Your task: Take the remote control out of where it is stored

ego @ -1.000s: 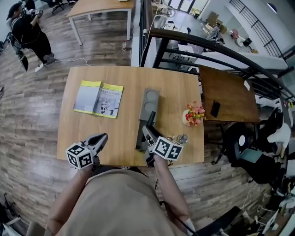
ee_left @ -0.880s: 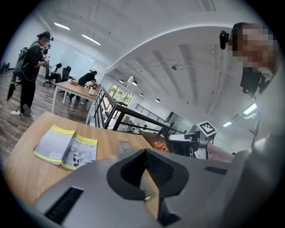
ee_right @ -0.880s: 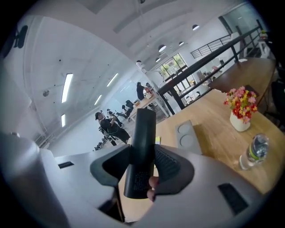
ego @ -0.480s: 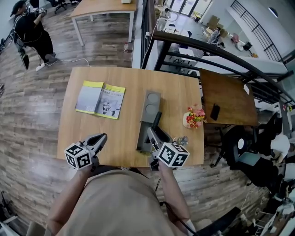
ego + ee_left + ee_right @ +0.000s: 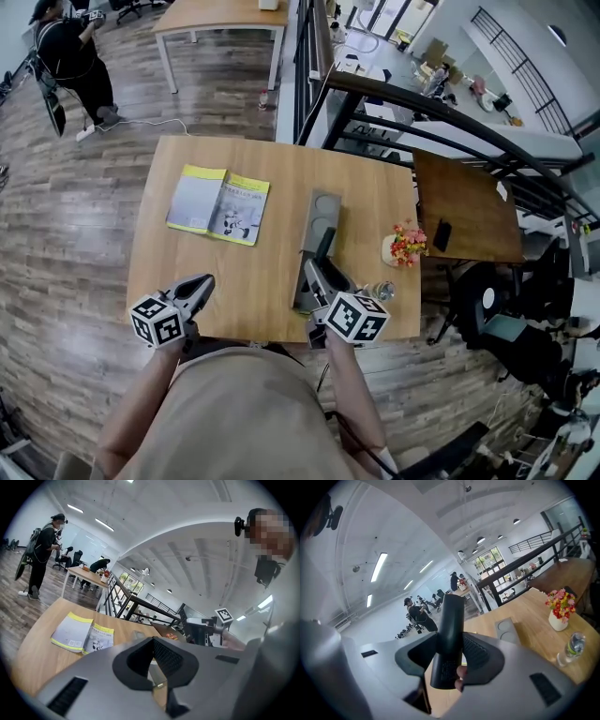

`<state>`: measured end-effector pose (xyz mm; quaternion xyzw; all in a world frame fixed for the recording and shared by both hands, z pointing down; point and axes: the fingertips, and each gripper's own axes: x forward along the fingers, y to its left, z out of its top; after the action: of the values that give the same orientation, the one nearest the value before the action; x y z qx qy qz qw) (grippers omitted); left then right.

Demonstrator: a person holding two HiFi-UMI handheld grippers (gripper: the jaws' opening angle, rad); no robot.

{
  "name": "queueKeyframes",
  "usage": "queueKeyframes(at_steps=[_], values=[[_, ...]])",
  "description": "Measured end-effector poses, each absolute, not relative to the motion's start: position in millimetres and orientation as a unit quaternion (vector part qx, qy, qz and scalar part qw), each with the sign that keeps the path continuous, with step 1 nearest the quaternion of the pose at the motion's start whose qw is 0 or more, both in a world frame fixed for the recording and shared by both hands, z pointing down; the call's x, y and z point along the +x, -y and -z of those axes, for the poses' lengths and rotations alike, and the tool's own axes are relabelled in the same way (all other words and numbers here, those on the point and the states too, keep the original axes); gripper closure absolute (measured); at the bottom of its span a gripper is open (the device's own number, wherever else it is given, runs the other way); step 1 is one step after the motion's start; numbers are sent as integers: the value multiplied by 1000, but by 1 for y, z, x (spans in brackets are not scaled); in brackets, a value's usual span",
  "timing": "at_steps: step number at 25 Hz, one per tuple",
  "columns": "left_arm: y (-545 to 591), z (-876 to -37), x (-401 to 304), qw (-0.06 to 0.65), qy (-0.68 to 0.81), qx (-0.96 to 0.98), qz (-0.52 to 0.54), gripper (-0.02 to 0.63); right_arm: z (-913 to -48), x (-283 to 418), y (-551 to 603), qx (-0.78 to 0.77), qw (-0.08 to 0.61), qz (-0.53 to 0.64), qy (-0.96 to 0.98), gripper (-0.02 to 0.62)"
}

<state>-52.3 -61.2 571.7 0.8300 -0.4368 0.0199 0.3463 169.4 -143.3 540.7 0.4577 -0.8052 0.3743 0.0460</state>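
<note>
Right gripper [image 5: 451,654] has its claw pinched on the remote control [image 5: 451,616], low on the black body so the rest stands up tall. That puts the remote above the near end of the grey holder [image 5: 322,208] on the table [image 5: 272,164], and it looks free of its slot to me. Left gripper [image 5: 195,291] hangs at the near left edge, jaws pressed together on nothing, parked out of the way. Flowers [image 5: 405,242] sit close on the right, so mind those.

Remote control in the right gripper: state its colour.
The remote control is plain black, seen best in the right gripper view.
</note>
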Motion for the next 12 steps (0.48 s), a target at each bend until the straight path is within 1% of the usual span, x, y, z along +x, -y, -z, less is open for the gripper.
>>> queueKeyframes(at_steps=[5,12], values=[[61,-575,-105,351,445,824,-15,603,-539,127,140,461,47,-375,803,417],[57,-581,-162,362,439,822,-10,603,-529,67,134,461,55,-371,804,417]])
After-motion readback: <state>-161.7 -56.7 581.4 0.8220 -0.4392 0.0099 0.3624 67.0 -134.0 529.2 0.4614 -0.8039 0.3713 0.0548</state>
